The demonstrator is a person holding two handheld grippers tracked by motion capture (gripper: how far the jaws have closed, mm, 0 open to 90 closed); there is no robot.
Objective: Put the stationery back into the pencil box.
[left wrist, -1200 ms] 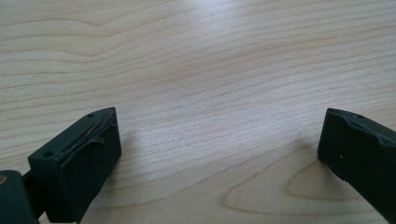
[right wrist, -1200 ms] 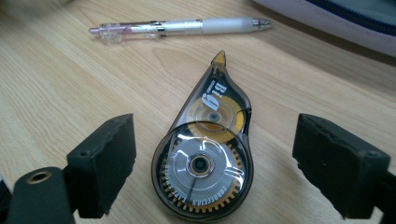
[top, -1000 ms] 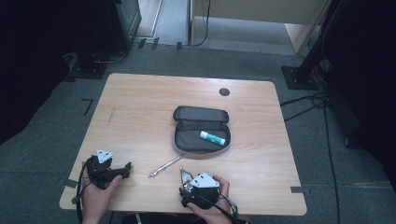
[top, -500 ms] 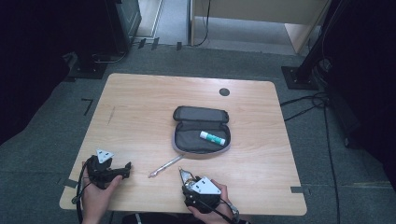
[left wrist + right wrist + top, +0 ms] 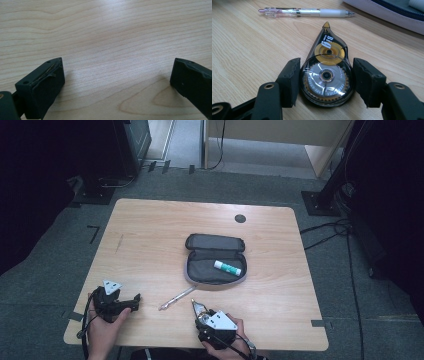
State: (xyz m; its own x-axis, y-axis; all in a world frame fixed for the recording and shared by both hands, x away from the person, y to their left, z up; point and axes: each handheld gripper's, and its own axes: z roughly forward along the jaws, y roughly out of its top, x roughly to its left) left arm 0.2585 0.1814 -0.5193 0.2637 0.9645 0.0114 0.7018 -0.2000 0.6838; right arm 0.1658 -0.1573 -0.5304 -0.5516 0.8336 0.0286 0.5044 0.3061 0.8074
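Correction tape between the right gripper's jaws

The right gripper (image 5: 325, 80) clamps the correction tape (image 5: 327, 75) flat on the table (image 5: 150, 245), near a pen (image 5: 307, 12); the left gripper (image 5: 117, 82) rests spread wide over bare wood.
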